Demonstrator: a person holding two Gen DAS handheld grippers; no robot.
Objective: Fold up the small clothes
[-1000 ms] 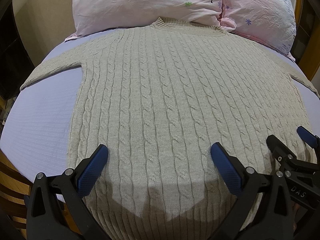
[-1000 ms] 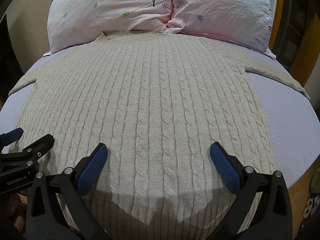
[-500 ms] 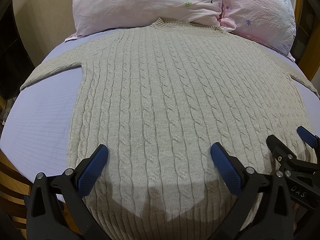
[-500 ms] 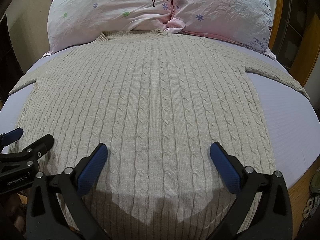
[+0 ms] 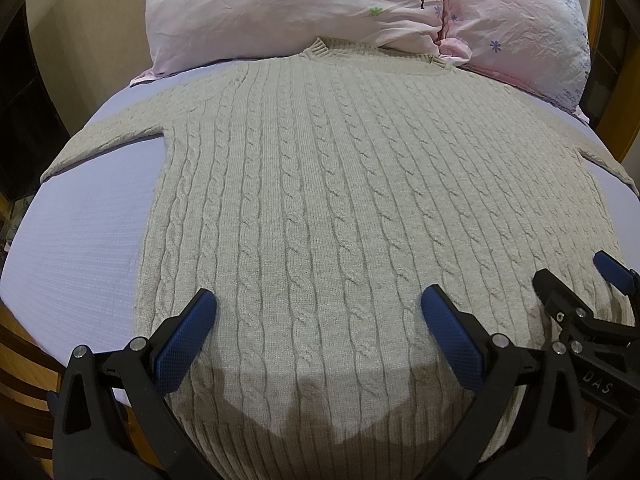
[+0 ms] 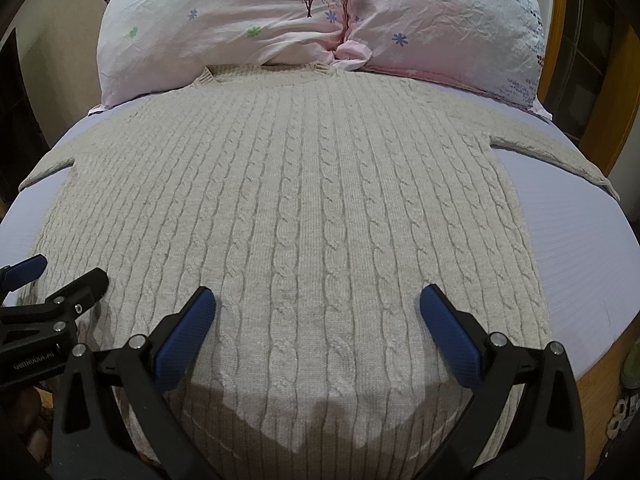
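A beige cable-knit sweater (image 5: 320, 200) lies flat on the bed, collar (image 5: 320, 50) toward the pillows, sleeves spread to both sides. It also shows in the right wrist view (image 6: 304, 208). My left gripper (image 5: 320, 312) is open and empty, hovering over the hem's left half. My right gripper (image 6: 318, 310) is open and empty over the hem's right half. The right gripper also shows at the right edge of the left wrist view (image 5: 576, 280). The left gripper shows at the left edge of the right wrist view (image 6: 60, 276).
The bed has a pale lilac sheet (image 5: 80, 248). Two pink flowered pillows (image 5: 300, 4) (image 6: 448, 28) lie at the head, touching the collar. A wooden bed frame (image 6: 608, 92) runs along the right side, and wood (image 5: 20, 360) shows at the near left edge.
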